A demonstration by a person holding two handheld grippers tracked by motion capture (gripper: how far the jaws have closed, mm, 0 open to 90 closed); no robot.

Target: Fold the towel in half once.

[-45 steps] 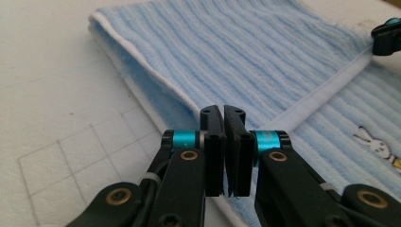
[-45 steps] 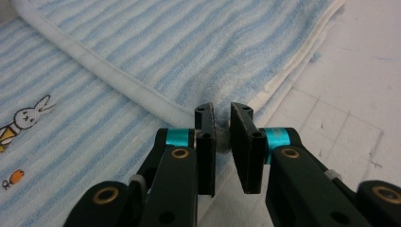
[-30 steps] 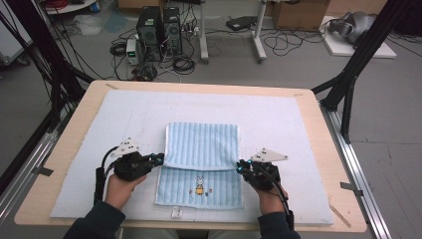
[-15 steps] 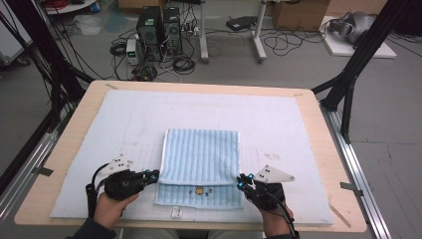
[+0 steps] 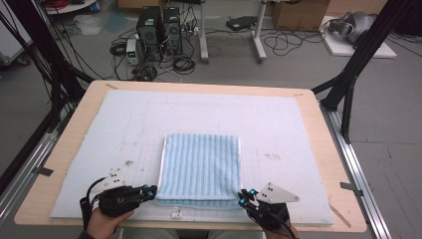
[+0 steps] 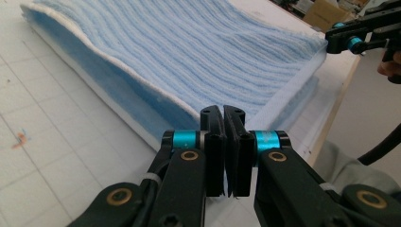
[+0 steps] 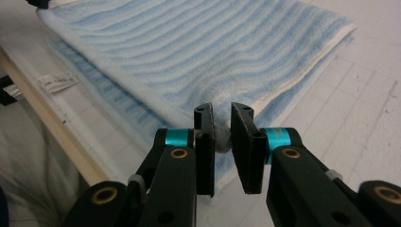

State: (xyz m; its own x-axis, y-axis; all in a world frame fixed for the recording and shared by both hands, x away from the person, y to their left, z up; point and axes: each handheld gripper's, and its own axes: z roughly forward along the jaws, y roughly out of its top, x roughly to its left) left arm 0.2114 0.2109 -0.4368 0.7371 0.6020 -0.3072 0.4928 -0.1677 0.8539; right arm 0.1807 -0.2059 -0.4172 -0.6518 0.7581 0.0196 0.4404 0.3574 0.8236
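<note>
Fold is mostly done, judging by how things lie: the blue striped towel (image 5: 200,169) sits doubled over near the front middle of the white mat (image 5: 278,124), top layer brought down to the near edge, with a thin strip of the lower layer and a small white tag (image 5: 176,213) poking out in front. Left gripper (image 5: 148,189) is clamped on the towel's near-left corner, jaws nearly together with the corner pinched at the tips in the left gripper view (image 6: 223,115). Right gripper (image 5: 242,196) is clamped on the near-right corner, a wad of terry visible between its jaws (image 7: 222,137). Left to do, likely: align top edge with bottom edge, set it down, let go, maybe another fold. Wooden table (image 5: 318,149) carries the mat; floor beyond has a computer tower (image 5: 159,25), cable tangle (image 5: 184,62) and black frame legs (image 5: 348,79), all well apart. Nothing blocks the towel.
</note>
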